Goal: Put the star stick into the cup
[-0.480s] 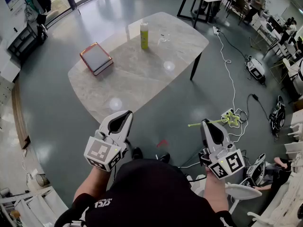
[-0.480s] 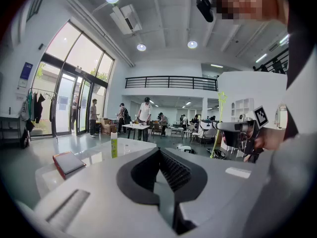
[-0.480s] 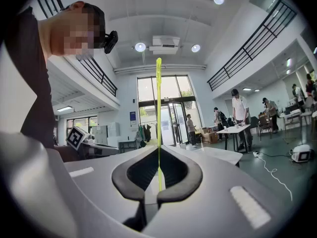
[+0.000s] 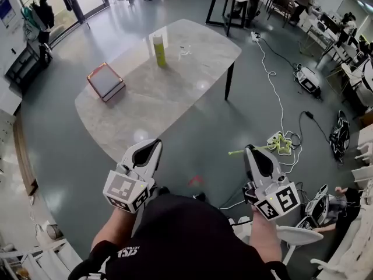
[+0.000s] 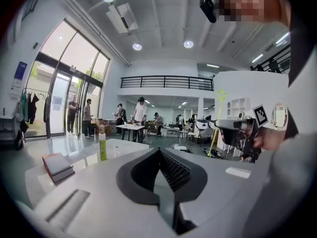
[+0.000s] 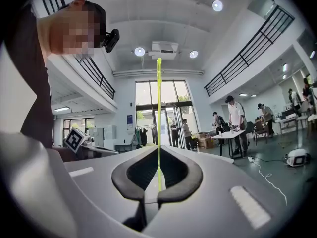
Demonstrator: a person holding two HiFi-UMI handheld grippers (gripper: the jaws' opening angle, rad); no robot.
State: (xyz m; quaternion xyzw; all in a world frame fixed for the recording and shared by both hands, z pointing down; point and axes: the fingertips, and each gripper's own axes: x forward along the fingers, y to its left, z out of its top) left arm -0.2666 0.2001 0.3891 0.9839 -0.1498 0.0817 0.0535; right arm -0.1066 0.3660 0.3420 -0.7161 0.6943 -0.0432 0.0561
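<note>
In the head view my right hand-held gripper [image 4: 252, 150] holds the star stick [image 4: 239, 152] over the floor [image 4: 70, 156], well apart from the bench [image 4: 175, 98]; the green cup [image 4: 158, 50] stands far across it, so there is lots of open room to cross. In the left gripper view my left hand-held gripper [image 5: 161, 182] is clenched on nothing. In the right gripper view the jaws pinch the thin stick tight, I think so it won't slip.
</note>
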